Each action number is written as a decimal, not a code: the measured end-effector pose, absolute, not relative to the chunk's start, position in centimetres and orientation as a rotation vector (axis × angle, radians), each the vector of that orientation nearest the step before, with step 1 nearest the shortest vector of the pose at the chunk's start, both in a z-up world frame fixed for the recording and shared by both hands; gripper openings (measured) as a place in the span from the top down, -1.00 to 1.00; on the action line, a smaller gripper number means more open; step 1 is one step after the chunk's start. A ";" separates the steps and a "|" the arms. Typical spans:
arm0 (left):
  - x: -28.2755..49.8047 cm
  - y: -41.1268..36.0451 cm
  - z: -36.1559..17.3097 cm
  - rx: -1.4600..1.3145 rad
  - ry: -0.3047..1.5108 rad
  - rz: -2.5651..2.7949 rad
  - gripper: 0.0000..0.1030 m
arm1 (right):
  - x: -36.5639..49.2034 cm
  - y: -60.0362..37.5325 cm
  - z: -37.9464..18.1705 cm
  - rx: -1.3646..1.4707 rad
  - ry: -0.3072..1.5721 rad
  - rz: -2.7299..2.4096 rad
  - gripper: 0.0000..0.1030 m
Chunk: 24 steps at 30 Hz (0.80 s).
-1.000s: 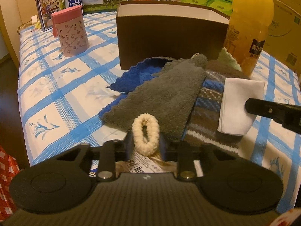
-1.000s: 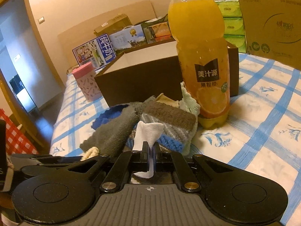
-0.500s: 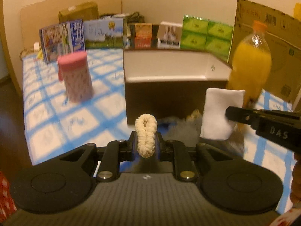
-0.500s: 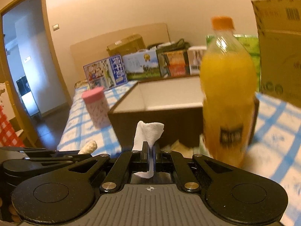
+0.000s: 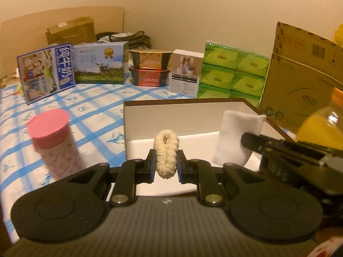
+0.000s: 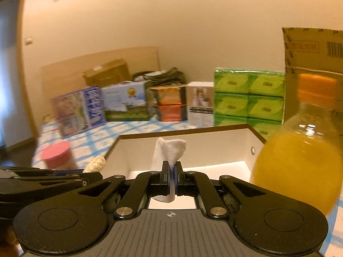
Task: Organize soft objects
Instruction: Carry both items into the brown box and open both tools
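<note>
My left gripper [image 5: 166, 167] was clamped on the cream scrunchie [image 5: 166, 156], which stood upright between the pads, over the near edge of the open brown box [image 5: 184, 115]. At about three o'clock from it, my right gripper [image 6: 171, 178] was pinched tight on the folded white cloth [image 6: 169, 154], also held over the box. As far as I could see, the white inside of the box was bare, so I judged that nothing had been dropped in yet: both pieces were still to be let go. The juice bottle [image 6: 300, 167] stood close at three o'clock, the pink-lidded canister [image 5: 53, 141] at nine o'clock on the checked counter [image 5: 96, 115].
</note>
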State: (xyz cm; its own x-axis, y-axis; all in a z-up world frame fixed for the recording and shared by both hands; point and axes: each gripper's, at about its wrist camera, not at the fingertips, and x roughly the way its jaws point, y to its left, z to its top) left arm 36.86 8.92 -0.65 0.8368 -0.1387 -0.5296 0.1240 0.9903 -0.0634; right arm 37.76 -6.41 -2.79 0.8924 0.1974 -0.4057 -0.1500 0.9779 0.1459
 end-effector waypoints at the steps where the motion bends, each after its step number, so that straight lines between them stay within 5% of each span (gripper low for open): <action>1: 37.9 8.9 -0.8 -0.033 0.570 -0.150 0.66 | 38.6 -6.1 -3.1 0.104 0.442 0.164 0.93; 6: 41.9 9.2 -2.3 -0.047 0.613 -0.182 0.41 | 40.9 -5.4 -4.8 0.045 0.468 0.087 0.91; 8: 43.1 9.2 -3.1 -0.036 0.635 -0.190 0.36 | 41.7 -5.0 -5.6 0.021 0.502 0.097 0.43; 11: 44.0 9.0 -4.2 0.005 0.660 -0.185 0.35 | 41.6 -4.8 -6.5 0.007 0.509 0.097 0.17; 24: 41.9 9.6 -3.5 -0.007 0.673 -0.180 0.33 | 38.9 -5.4 -4.6 0.037 0.492 0.150 0.12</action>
